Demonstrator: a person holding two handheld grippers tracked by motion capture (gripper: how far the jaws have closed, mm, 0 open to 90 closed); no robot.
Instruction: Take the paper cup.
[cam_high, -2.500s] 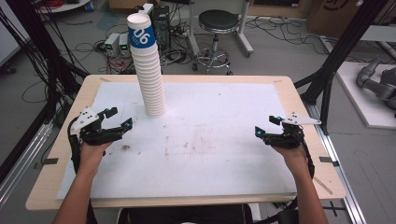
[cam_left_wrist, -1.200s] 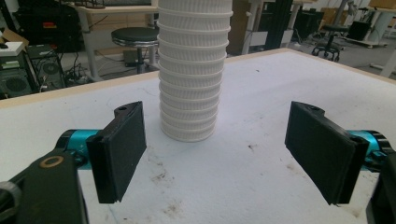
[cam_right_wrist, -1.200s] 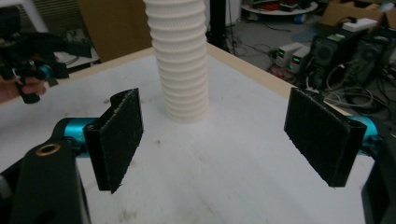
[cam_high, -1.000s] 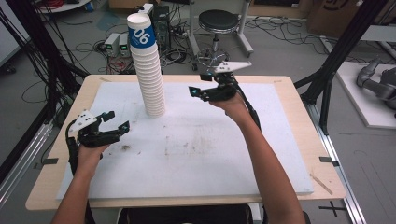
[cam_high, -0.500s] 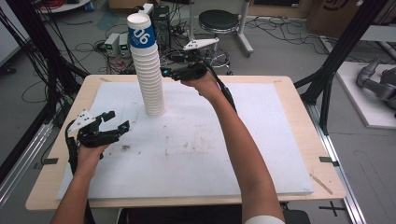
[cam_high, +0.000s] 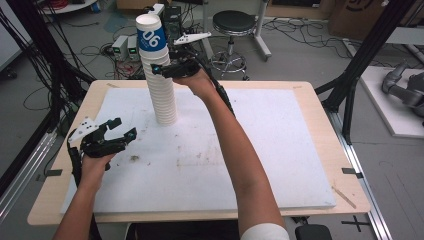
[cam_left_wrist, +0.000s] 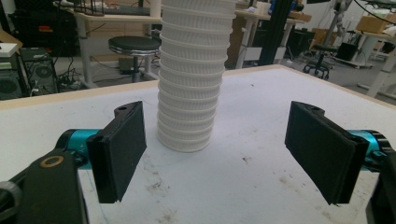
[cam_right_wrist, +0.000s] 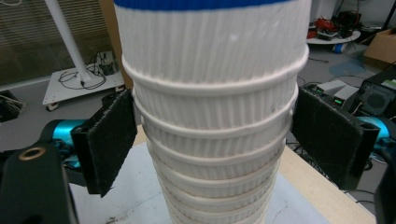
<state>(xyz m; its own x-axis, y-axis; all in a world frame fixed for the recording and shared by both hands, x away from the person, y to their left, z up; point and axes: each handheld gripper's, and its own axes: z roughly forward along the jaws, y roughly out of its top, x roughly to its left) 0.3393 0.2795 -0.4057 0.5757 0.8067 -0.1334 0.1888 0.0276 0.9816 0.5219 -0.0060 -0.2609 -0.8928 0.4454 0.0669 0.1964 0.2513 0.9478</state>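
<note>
high view: cup stack (cam_high: 159, 75) stands upper left of centre on the white table (cam_high: 280, 150), top cup has a blue band. right gripper (cam_high: 159, 69) is up at the stack's upper cups, left gripper (cam_high: 125, 130) sits low at the left, well apart from it.

left gripper view: jaws wide, nothing between them, stack (cam_left_wrist: 191, 88) base straight ahead in the middle.

right gripper view: jaws just opened wide, stack (cam_right_wrist: 212, 116) between them, left pad (cam_right_wrist: 109, 140) about touching the rims, right pad (cam_right_wrist: 327, 135) just beside them, so no real grip.

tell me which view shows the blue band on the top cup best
The high view: the blue band with its white digits shows whole on the top cup of the cup stack. The right gripper view catches just its lower edge. The left gripper view frames the stack's lower cups.
</note>
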